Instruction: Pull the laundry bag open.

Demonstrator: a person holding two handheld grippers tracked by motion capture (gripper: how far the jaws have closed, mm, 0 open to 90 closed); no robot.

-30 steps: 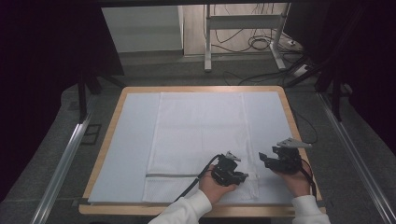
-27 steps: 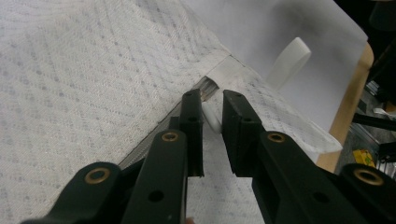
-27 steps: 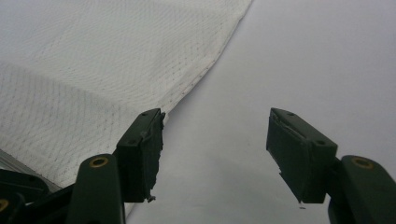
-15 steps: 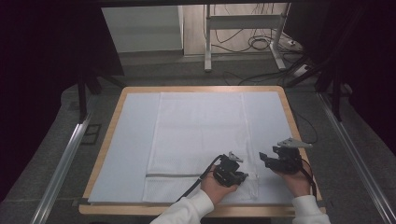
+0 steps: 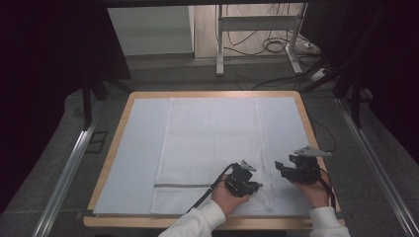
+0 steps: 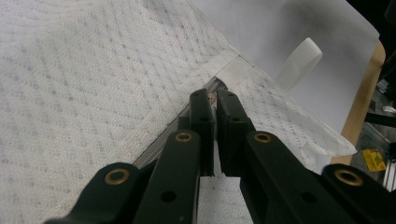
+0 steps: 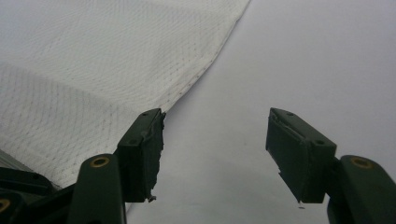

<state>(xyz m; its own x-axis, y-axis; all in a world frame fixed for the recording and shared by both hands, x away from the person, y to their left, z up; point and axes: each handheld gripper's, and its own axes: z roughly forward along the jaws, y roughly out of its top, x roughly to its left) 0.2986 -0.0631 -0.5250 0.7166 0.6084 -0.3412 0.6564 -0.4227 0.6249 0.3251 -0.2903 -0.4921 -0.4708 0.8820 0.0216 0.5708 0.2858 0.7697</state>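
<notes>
The mesh bag (image 5: 212, 148) lies flat on the tabletop (image 5: 123, 113). At its five-o'clock corner the left gripper (image 6: 214, 100) has just been closing, its fingers now pinched on the zip (image 6: 212, 96). The right gripper (image 7: 215, 135), at three o'clock of it, hovers with fingers open beside the bag's edge.

The left hand-held gripper (image 6: 215, 100) has just been closing; its two black jaws meet on a small zipper pull (image 6: 213, 97) at the end of a grey zipper (image 6: 159, 147) on the white mesh bag (image 6: 88, 79). A white loop tab (image 6: 299, 63) lies beyond on the pale desk cover (image 6: 280, 28).
</notes>
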